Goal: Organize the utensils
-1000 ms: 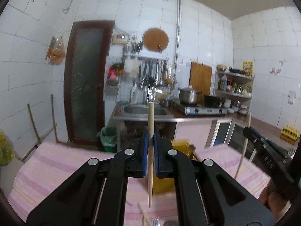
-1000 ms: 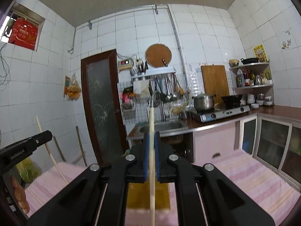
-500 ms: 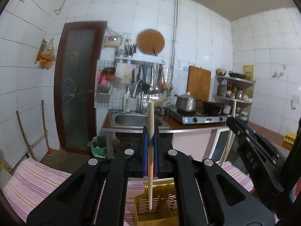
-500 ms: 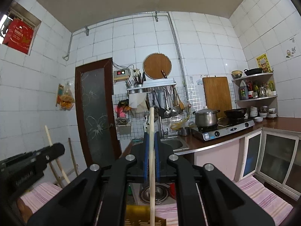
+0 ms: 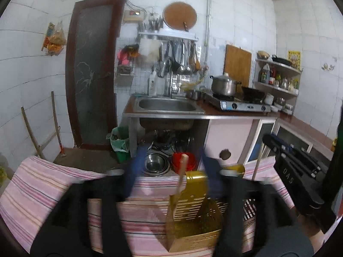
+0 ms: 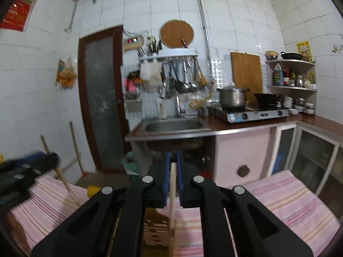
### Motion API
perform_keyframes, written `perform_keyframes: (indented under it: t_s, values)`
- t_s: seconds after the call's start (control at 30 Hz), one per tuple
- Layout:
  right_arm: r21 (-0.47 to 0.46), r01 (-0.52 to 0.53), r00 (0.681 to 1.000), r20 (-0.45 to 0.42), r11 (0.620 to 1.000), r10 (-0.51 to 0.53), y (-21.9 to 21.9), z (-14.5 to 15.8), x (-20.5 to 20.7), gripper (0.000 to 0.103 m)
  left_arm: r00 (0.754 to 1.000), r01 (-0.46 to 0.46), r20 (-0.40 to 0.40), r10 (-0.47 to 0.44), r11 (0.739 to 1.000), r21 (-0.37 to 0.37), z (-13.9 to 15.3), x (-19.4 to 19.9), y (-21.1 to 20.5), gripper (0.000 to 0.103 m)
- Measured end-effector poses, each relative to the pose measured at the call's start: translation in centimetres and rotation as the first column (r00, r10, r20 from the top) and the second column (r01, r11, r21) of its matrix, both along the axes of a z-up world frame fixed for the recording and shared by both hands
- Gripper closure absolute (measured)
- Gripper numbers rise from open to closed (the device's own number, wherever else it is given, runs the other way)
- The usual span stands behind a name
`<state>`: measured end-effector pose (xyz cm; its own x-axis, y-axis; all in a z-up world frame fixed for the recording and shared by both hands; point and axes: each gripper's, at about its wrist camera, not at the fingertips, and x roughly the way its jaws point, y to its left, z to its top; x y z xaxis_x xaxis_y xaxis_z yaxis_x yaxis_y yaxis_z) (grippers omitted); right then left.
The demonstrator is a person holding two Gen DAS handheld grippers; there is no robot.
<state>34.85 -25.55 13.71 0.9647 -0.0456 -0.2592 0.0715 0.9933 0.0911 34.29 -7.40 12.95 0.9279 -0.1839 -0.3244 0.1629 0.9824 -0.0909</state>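
A yellow slotted utensil holder (image 5: pixel 194 212) stands on the pink striped tablecloth (image 5: pixel 42 184). My left gripper (image 5: pixel 171 173) is open, its blurred blue pads wide apart. A wooden chopstick (image 5: pixel 179 184) stands free between them, its lower end inside the holder. My right gripper (image 6: pixel 172 182) is shut on a second wooden chopstick (image 6: pixel 172 194), held upright over the holder (image 6: pixel 156 229). The right gripper also shows in the left wrist view (image 5: pixel 278 147) with its chopstick (image 5: pixel 257 162).
A sink counter (image 5: pixel 167 107) with a gas stove (image 5: pixel 238 105) and pot lies beyond the table. Metal bowls (image 5: pixel 156 162) and a red basin (image 5: pixel 184 160) sit under the sink. A green bin (image 5: pixel 121 139) stands by the door.
My left gripper has opened and let go of its chopstick, which now stands in the yellow holder. Both grippers have tilted down toward the holder; the right one still holds its chopstick.
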Motion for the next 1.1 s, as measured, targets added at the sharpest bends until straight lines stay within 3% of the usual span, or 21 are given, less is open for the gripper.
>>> perform_keyframes:
  t_s: [0.03,0.07,0.13,0.3,0.43,0.67,1.1]
  values:
    - [-0.007,0.009,1.0,-0.019,1.0,-0.009,-0.2,0.4,-0.3,0.07,1.0,-0.015,0.018,0.015,1.0,-0.002,0.5,-0.9,0.5,0.025]
    - [-0.009,0.02,0.999,-0.028,1.0,-0.02,-0.5,1.0,-1.1,0.046,0.999,-0.027,0.035,0.027,1.0,0.003,1.1,-1.6,1.0,0.017]
    - [-0.027,0.049,0.998,-0.033,0.998,-0.05,-0.7,1.9,-2.9,0.042,0.998,-0.038,0.045,0.037,0.999,0.02,2.2,-3.1,2.0,0.007]
    - [-0.041,0.071,0.992,-0.106,0.997,-0.075,-1.0,2.3,-7.2,0.025,0.996,-0.074,0.056,0.072,0.996,0.041,3.0,-6.8,5.1,0.005]
    - [-0.031,0.076,0.983,-0.166,0.997,-0.081,-0.6,0.4,-10.4,0.021,0.996,-0.092,-0.011,0.092,0.995,0.027,1.3,-8.7,7.8,0.005]
    - [0.039,0.095,0.951,-0.299,0.995,-0.079,0.4,-5.7,-14.5,0.021,0.981,-0.092,-0.167,0.098,0.995,0.047,-4.7,-10.6,10.2,0.005]
    - [0.035,0.084,0.923,-0.378,0.996,-0.065,3.2,-12.2,-14.6,0.021,0.942,-0.063,-0.322,0.093,0.993,0.102,-13.6,-11.5,8.6,0.005]
